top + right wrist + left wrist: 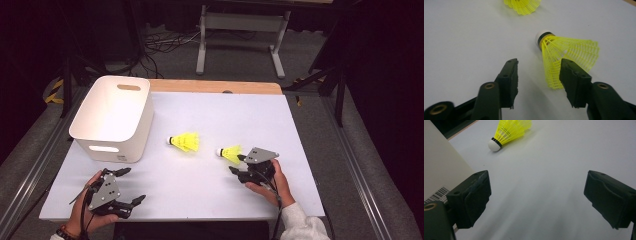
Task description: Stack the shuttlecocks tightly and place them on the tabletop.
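left gripper (pixel 131 187): lower left of high view, held in a hand (pixel 82 212), resting low over the table; jaws spread wide, nothing between them. In the left gripper view both black jaws stand far apart at the frame's lower corners, bare table between.
white bin (pixel 112 117): left of centre in high view, upper left of the table, open top, slot handles; its wall with a barcode label fills the left edge of the left gripper view.
far shuttlecock (pixel 185 142): centre of high view, lying on its side, white cork pointing left, just right of the bin; top centre-left of the left gripper view (pixel 509 131).
near shuttlecock (pixel 229 153): right of centre in high view, on its side, cork left, yellow skirt toward the right gripper.
right gripper (pixel 237 164): lower right of centre in high view, held in a hand (pixel 272 182); jaws open, partly spread. In the right gripper view the right jaw overlaps the skirt (pixel 569 58); contact can't be told; left jaw clear of it.
table (pixel 220 115): white top, wooden strip at the far edge.
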Action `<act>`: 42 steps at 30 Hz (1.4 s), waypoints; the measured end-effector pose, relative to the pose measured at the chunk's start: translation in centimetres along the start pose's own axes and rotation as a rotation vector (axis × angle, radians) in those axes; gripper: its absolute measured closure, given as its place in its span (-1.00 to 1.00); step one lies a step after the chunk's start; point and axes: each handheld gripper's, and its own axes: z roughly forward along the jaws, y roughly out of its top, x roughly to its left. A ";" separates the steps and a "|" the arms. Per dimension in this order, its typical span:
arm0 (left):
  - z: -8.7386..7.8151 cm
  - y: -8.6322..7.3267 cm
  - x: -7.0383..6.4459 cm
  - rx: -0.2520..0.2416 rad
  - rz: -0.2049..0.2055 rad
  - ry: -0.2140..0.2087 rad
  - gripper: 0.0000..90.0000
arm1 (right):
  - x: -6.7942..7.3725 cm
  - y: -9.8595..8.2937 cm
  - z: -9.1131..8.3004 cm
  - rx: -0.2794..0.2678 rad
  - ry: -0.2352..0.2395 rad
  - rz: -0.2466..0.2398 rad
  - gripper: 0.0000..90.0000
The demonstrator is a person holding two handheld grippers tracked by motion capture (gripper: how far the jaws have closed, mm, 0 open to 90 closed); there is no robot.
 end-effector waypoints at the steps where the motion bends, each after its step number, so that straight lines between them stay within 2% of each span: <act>1: 0.0 0.0 0.0 0.001 0.001 0.001 -0.82 | 0.0 -0.1 0.2 0.001 0.002 0.005 0.23; 2: 0.0 0.0 0.0 0.000 0.000 0.001 -0.81 | -0.2 -0.2 0.4 0.001 0.007 0.016 0.34; 5: 0.0 0.0 0.0 0.001 0.001 0.001 -0.81 | -0.2 -0.2 0.6 0.003 0.003 0.021 0.42; 6: 0.0 0.0 0.0 0.002 0.001 0.002 -0.81 | -0.4 -0.3 0.7 0.006 0.007 0.028 0.58; 13: 0.1 0.0 -0.1 0.005 0.000 0.001 -0.81 | -0.5 -0.4 1.0 0.010 0.003 0.016 0.96; 18: 0.1 0.1 -0.1 0.003 -0.001 0.005 -0.81 | -0.4 -0.3 1.0 0.014 0.000 -0.004 0.99; 25: 0.0 0.0 -0.1 0.001 -0.002 0.005 -0.81 | -0.4 -0.2 0.9 0.009 -0.001 -0.006 1.00; 42: 0.0 0.0 0.0 0.001 0.003 0.002 -0.81 | -0.5 0.3 -0.3 -0.058 -0.017 -0.022 1.00</act>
